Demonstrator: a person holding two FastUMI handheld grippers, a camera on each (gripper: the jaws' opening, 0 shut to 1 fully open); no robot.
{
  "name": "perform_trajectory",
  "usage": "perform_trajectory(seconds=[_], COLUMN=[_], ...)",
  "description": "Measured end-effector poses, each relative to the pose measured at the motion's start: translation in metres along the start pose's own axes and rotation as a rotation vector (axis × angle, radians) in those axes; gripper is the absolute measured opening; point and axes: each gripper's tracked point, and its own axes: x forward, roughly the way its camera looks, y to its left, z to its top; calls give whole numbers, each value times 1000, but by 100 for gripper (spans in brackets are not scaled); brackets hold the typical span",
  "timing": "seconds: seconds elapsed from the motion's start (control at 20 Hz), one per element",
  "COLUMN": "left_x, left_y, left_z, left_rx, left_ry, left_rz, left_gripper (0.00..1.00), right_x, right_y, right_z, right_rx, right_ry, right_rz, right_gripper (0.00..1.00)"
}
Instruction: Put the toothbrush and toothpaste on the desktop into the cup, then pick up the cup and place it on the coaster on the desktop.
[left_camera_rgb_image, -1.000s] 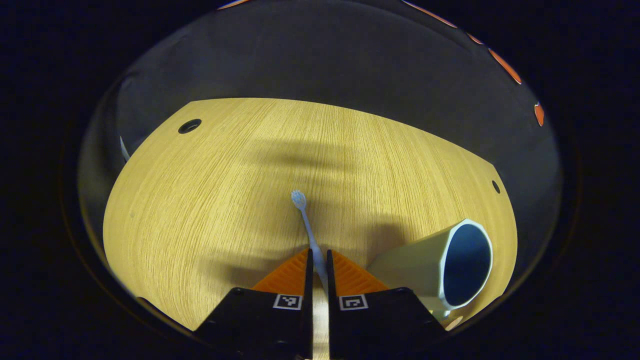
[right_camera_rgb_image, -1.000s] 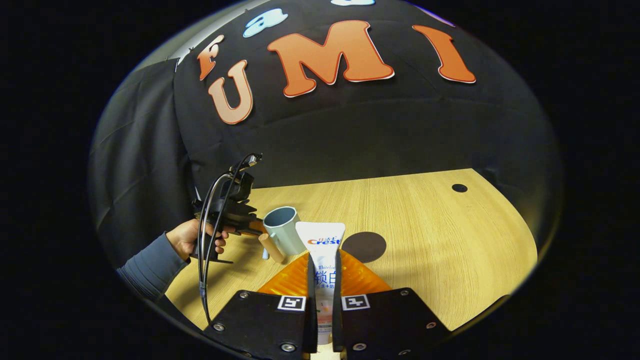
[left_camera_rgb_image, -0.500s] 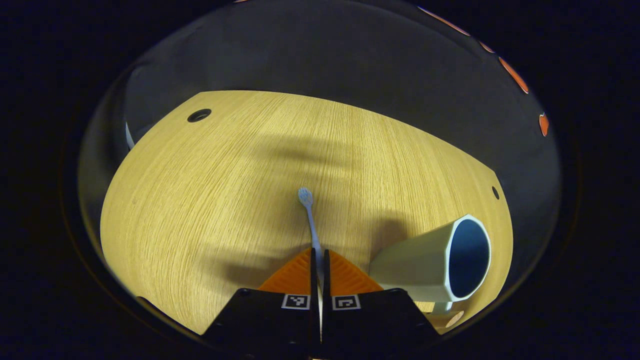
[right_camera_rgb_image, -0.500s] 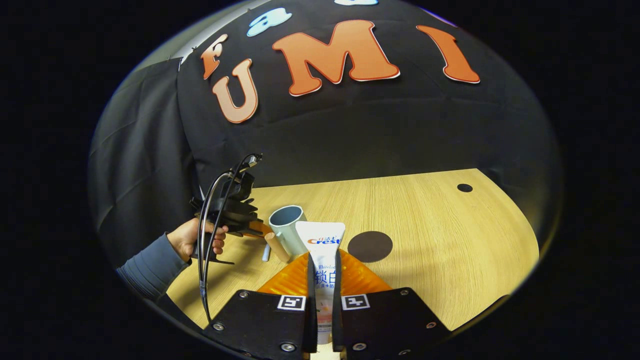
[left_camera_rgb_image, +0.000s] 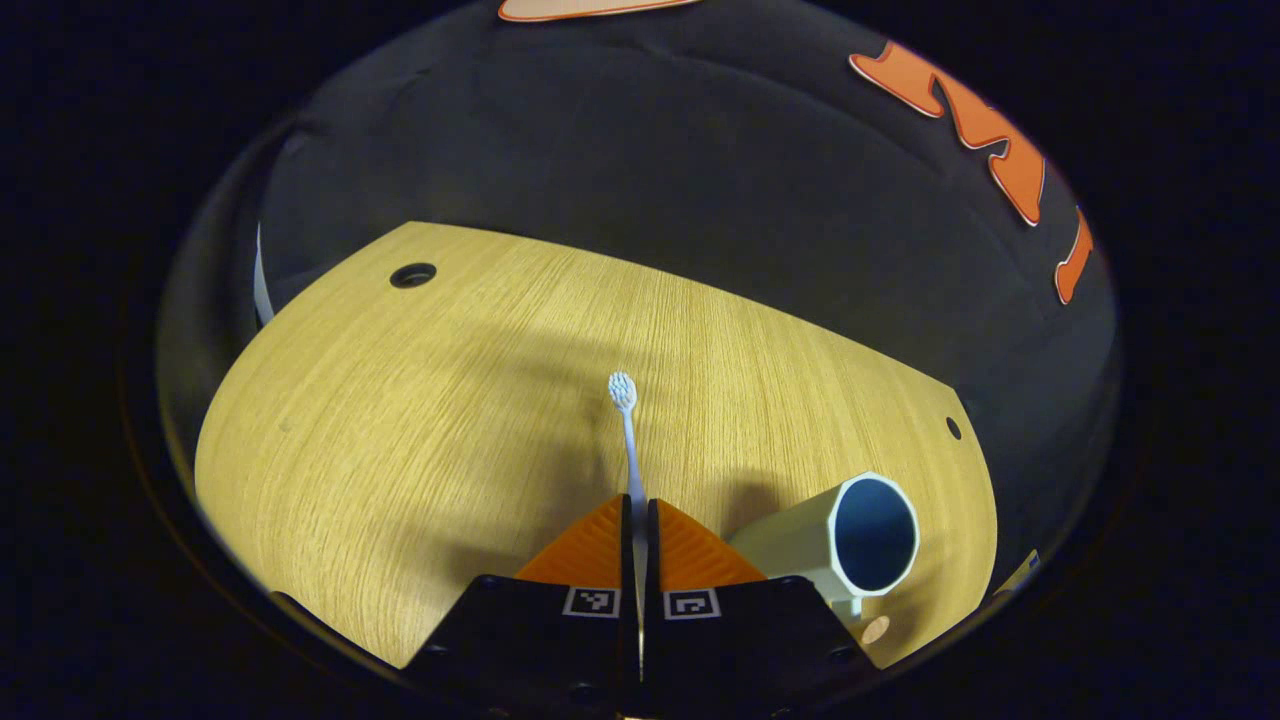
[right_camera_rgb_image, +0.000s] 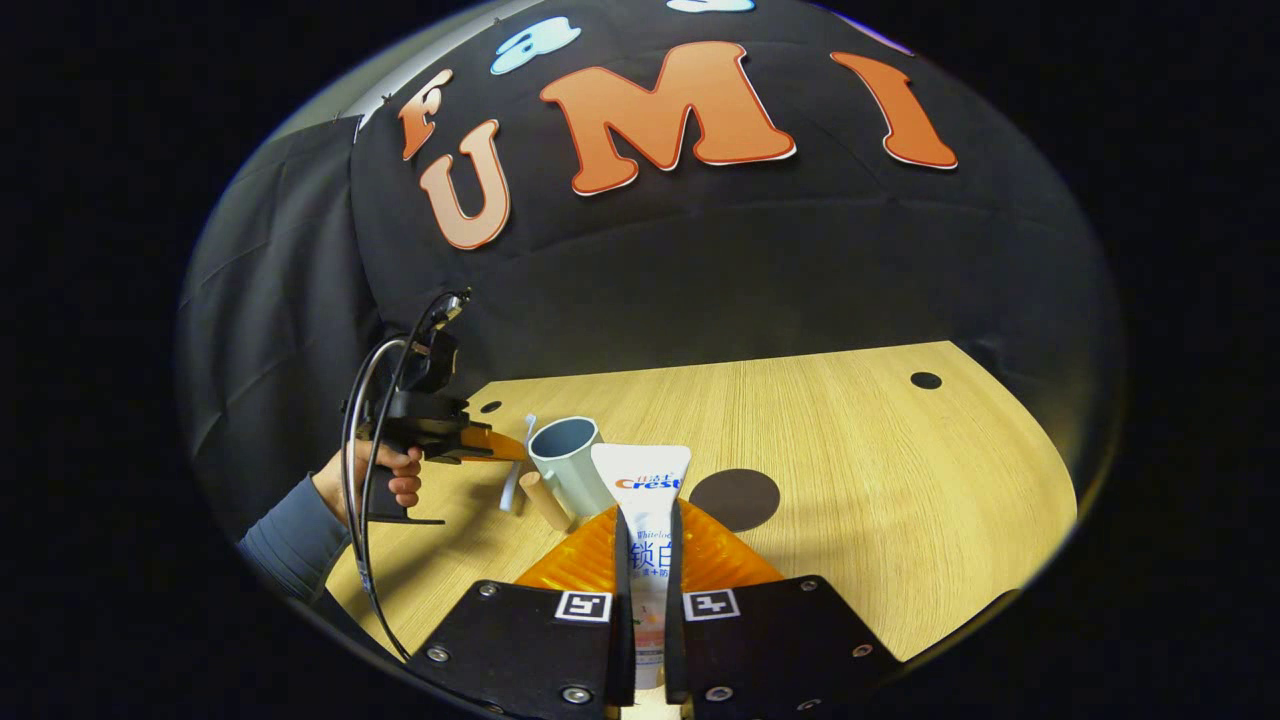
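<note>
Pale wooden desktop (right_camera_rgb_image: 850, 440): left gripper (left_camera_rgb_image: 640, 515) pinches the light, thin toothbrush (left_camera_rgb_image: 627, 430) low on its handle; right gripper (right_camera_rgb_image: 648, 535) squeezes the soft toothpaste (right_camera_rgb_image: 645, 490) mid-tube. Cup (right_camera_rgb_image: 568, 460) at 11 o'clock, coaster (right_camera_rgb_image: 735, 499) at 1.

Recording booth: black cloth wall (right_camera_rgb_image: 700, 260), wooden desktop (right_camera_rgb_image: 880, 450).

Both views ride low, near the desktop (left_camera_rgb_image: 420, 400) — sharing the cup (right_camera_rgb_image: 566, 462).
</note>
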Motion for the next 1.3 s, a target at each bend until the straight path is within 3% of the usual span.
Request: perform_trajectory(seconds=[0.55, 1.05, 1.3], left_x=[-60, -67, -52], left_y=[-26, -74, -97], left_z=[79, 98, 89], left_rx=[115, 180, 195], left_ry=[-308, -461, -449], left_rz=[-9, -55, -83], left_gripper=[1, 1, 1], right_x=[-4, -6, -2], right_y=[-2, -4, -6], right_z=[13, 21, 23], right_rx=[-79, -77, -79], right_ry=[-73, -98, -97], right_rz=[-20, -41, -51], right_gripper=[12, 12, 12])
